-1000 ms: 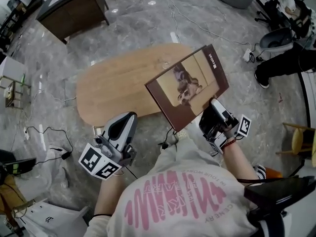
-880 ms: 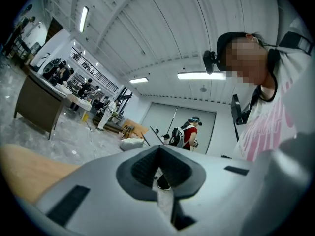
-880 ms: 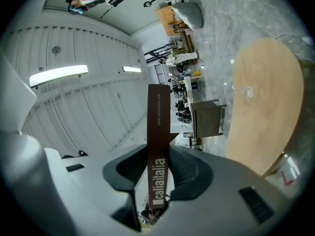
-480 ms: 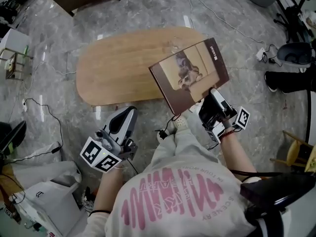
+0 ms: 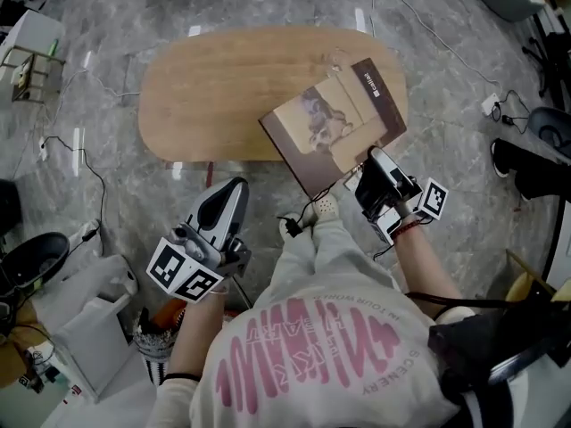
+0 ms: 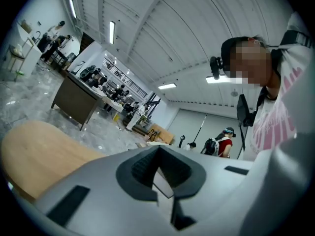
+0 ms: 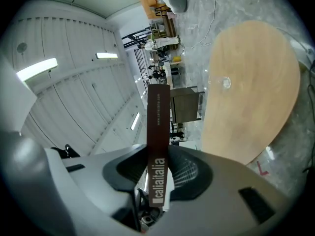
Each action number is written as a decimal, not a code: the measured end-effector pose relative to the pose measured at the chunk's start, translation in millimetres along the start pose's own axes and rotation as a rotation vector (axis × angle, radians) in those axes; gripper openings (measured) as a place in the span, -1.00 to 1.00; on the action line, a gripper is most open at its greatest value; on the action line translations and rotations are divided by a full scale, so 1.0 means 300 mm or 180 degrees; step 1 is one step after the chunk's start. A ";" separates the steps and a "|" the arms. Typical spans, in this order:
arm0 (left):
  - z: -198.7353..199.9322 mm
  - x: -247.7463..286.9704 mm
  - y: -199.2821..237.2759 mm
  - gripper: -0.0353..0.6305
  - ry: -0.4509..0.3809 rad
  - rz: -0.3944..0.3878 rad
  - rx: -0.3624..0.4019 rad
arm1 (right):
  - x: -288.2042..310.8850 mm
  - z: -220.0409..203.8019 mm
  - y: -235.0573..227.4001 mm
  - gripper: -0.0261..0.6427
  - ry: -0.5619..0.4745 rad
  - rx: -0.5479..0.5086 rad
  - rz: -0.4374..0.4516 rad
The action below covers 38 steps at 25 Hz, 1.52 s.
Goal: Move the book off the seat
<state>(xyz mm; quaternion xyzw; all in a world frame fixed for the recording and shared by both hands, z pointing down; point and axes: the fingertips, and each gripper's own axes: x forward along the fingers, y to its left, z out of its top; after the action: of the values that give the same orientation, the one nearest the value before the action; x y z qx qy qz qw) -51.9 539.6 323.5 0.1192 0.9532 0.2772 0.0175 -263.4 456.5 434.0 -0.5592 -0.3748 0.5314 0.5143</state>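
A brown book [image 5: 335,123] with a photo on its cover is held above the right end of the oval wooden table [image 5: 223,96]. My right gripper [image 5: 375,178] is shut on the book's near edge. In the right gripper view the book's dark spine [image 7: 158,112] stands upright between the pads of that gripper [image 7: 158,178], with the table [image 7: 251,92] beyond. My left gripper [image 5: 234,190] hangs over the floor just short of the table's near edge, jaws together and holding nothing. In the left gripper view that gripper [image 6: 158,173] shows the table [image 6: 39,151] at the left. No seat is in view.
Cables run over the marble floor, with a power strip [image 5: 493,105] at the right. A white bag [image 5: 85,328] and a black round object [image 5: 31,261] sit at the lower left. Dark shoes [image 5: 526,163] are at the right edge. People [image 6: 224,141] stand far off.
The book has come down and forward with my right gripper, from tilted up in front of me to flatter over the table's right end. The left gripper has stayed about where it was.
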 end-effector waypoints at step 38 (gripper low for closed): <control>-0.500 -0.053 0.237 -0.87 0.0656 0.0476 -0.0746 | -0.068 -0.062 -0.681 -0.50 0.0072 0.0327 -0.1168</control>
<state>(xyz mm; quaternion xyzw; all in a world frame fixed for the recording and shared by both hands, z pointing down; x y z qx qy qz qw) -35.8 515.3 487.6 0.1578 0.8996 0.3977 -0.0871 -222.3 472.4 635.3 -0.4605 -0.4370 0.4408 0.6346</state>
